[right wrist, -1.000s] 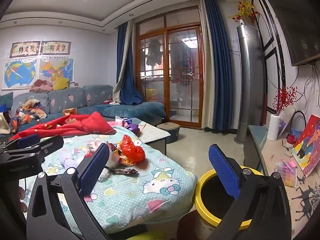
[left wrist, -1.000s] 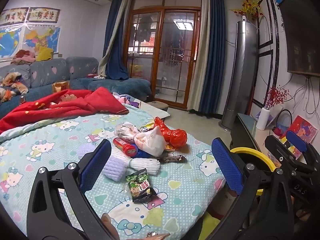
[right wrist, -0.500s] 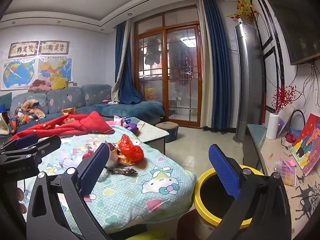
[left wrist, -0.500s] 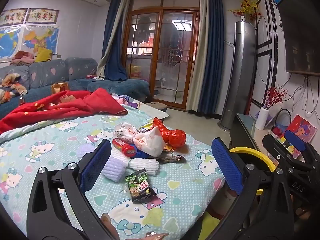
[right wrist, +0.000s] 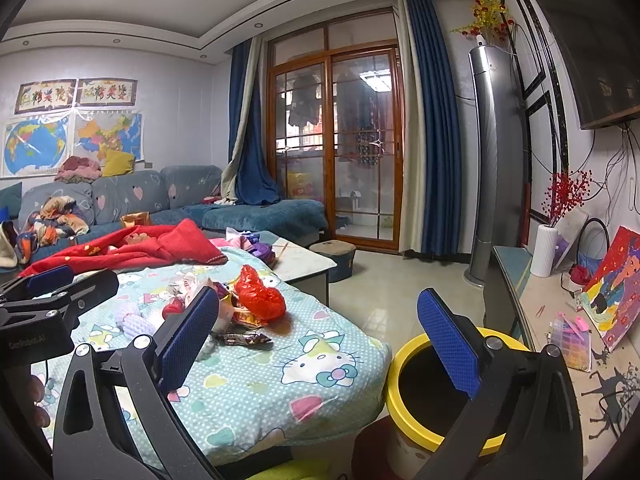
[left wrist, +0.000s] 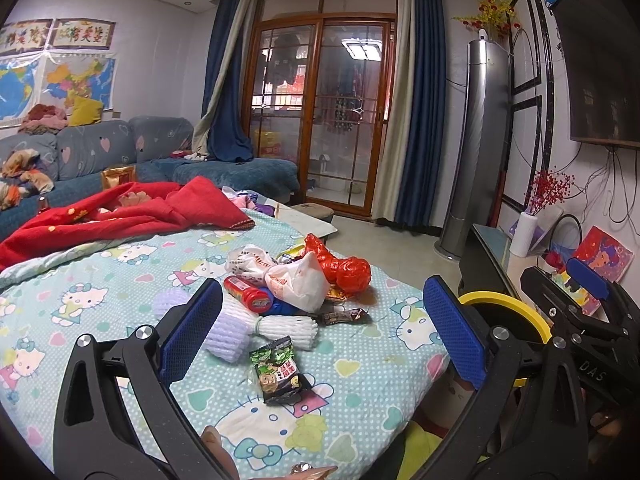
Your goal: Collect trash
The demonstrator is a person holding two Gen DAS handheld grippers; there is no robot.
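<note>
**A:** Containers first. What have you got?

**B:** One bin, the yellow-rimmed trash can (right wrist: pixel 404 364), on the floor just off the bed's corner. From my right wrist view its inside is dark; I can't tell whether anything is in it. In the left view only part of its rim shows, behind my finger.

**A:** And the trash?

**B:** Piled on the cartoon-cat bedspread (left wrist: pixel 120 304), near the bed's foot. Red plastic bag (left wrist: pixel 344 270), crumpled, knotted. White plastic bag (left wrist: pixel 298 282) with orange print touching it. Red cylindrical can (left wrist: pixel 246 292) lying on its side against the white bag. White foam nets (left wrist: pixel 276 326) bundled in front. Green-black snack packet (left wrist: pixel 276 370) lies flat and apart, nearest my left gripper (left wrist: pixel 320 332). Dark candy wrapper (left wrist: pixel 344 316) beside the nets.

**A:** Grippers?

**B:** Left gripper spread wide, nothing between the pads, above the bedspread. Right gripper (right wrist: pixel 320 340) likewise released and empty, hanging between bed edge and can.

**A:** Any text?

**B:** "GenRobot.AI" on the left unit's body, seen from the right camera. "DAS" partly readable on the right unit. Packet and can print is too small to read.
</note>
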